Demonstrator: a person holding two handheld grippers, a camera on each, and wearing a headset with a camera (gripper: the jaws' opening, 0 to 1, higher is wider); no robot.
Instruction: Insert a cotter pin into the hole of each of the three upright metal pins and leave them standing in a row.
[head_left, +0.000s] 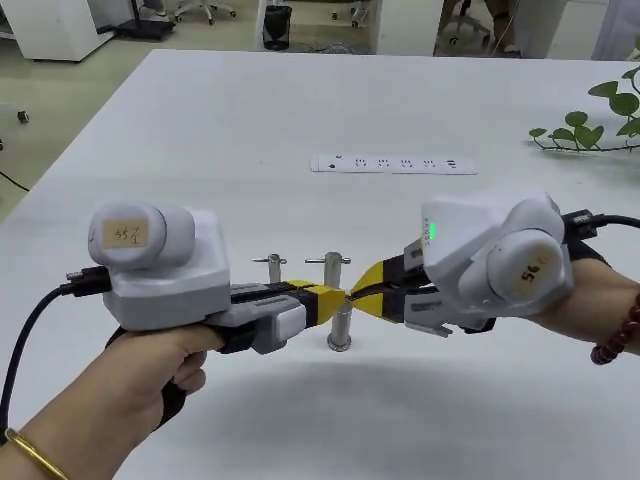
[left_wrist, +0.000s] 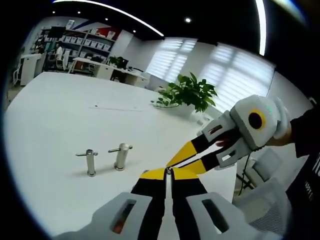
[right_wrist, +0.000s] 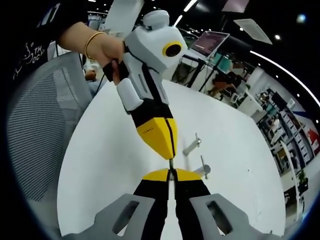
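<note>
Fingers (left_wrist: 154, 176) of the left gripper (left_wrist: 168, 172) are pinched all but shut, and so are those of the right gripper (right_wrist: 171, 174). The two meet tip to tip over the head of the front pin (head_left: 340, 326). A thin sliver at the right tips looks like the cotter (right_wrist: 171, 164). Whether the left fingers grip it too or steady the pin's head, I cannot tell. The hole itself is hidden behind the yellow tips. The front pin stands on the white surface (head_left: 200, 130), near the back-left pin (head_left: 274, 270) and back-right pin (head_left: 331, 268), each of which seems to carry a cotter already. The danger, to my eye, is a sideways shove. The pin stands on a small foot, so a cotter that misses the hole could tip it, perhaps into the pins behind. A loose pinch could also let the cotter spring away across the surface. No tray or box is in use, and the parts stand bare.
</note>
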